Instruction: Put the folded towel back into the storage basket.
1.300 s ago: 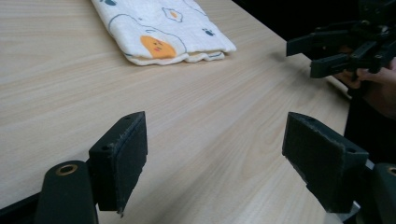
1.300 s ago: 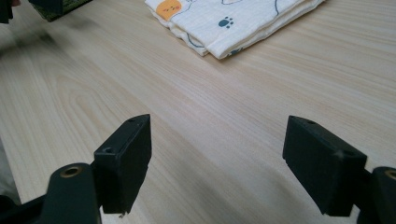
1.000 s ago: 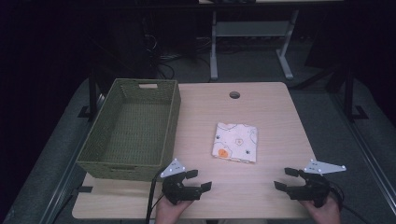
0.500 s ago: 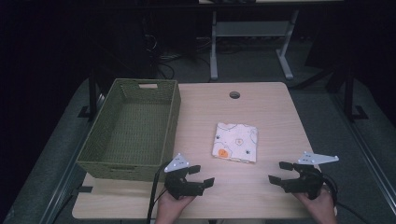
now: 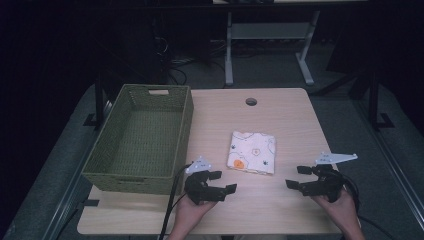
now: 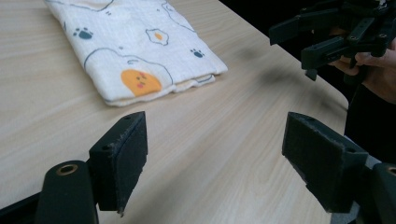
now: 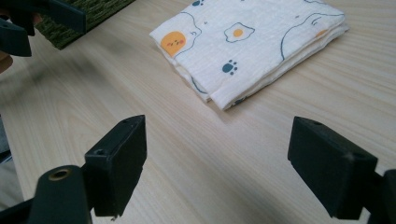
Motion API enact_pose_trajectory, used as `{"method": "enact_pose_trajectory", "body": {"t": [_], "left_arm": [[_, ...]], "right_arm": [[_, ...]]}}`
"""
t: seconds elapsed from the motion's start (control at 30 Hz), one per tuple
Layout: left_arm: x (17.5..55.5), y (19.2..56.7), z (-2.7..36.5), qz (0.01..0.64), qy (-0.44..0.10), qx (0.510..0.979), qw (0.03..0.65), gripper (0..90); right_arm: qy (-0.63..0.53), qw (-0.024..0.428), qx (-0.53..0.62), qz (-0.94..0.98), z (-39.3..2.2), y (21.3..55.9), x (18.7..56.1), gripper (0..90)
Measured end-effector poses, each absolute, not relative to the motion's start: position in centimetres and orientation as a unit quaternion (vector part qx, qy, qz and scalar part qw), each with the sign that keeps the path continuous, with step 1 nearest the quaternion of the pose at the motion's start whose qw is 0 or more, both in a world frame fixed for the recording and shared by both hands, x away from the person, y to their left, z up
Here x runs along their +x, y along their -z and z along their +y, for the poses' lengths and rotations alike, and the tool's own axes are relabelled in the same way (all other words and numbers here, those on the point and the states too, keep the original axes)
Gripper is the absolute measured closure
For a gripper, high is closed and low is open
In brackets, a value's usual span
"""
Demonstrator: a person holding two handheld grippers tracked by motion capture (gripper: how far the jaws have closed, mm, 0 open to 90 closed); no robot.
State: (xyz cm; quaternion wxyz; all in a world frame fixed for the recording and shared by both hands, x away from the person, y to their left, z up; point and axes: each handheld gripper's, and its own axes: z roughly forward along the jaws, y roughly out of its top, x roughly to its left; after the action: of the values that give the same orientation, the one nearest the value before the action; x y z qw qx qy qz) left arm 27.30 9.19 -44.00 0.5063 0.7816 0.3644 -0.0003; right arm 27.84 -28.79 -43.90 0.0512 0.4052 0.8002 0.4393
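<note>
From the high view, my left gripper [image 5: 222, 182] hangs low over the near edge of the wooden table [image 5: 290, 125], jaws spread wide with nothing between them, and my right gripper [image 5: 299, 176] sits off toward the near right corner, equally wide and equally empty, the two pointing inward toward each other. The folded cloth [image 5: 251, 152], white with fried-egg and paw prints, lies flat on the table just ahead of my fingers, between the two grippers and a little beyond them, touching neither. A green woven basket [image 5: 185, 125] stands beside my left gripper, on its outer side and stretching away from me. In the left gripper view, my two black pads [image 6: 120, 158] stand far apart over bare wood; the folded cloth [image 6: 135, 51] lies ahead and toward my left pad, its orange egg face on the nearest corner, well clear of the tips. My right gripper [image 6: 306, 44] shows beyond my right pad, also gaping. In the right gripper view, my pads [image 7: 116, 165] are again spread wide and grasp nothing; the folded cloth [image 7: 247, 44] lies ahead, its stacked edges turned to me, near but apart, and a corner of the basket [image 7: 88, 11] shows past my left pad
</note>
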Motion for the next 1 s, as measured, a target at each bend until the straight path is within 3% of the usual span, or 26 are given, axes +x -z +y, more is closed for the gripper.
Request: {"method": "enact_pose_trajectory", "body": {"t": [1.0], "left_arm": [[32.1, 43.7, 5.9, 0.395, -0.008, 0.786, 0.476, 23.5]], "right_arm": [[-0.42, 0.017, 0.396, 0.816, -27.3, 41.0, 35.6, 22.8]]}}
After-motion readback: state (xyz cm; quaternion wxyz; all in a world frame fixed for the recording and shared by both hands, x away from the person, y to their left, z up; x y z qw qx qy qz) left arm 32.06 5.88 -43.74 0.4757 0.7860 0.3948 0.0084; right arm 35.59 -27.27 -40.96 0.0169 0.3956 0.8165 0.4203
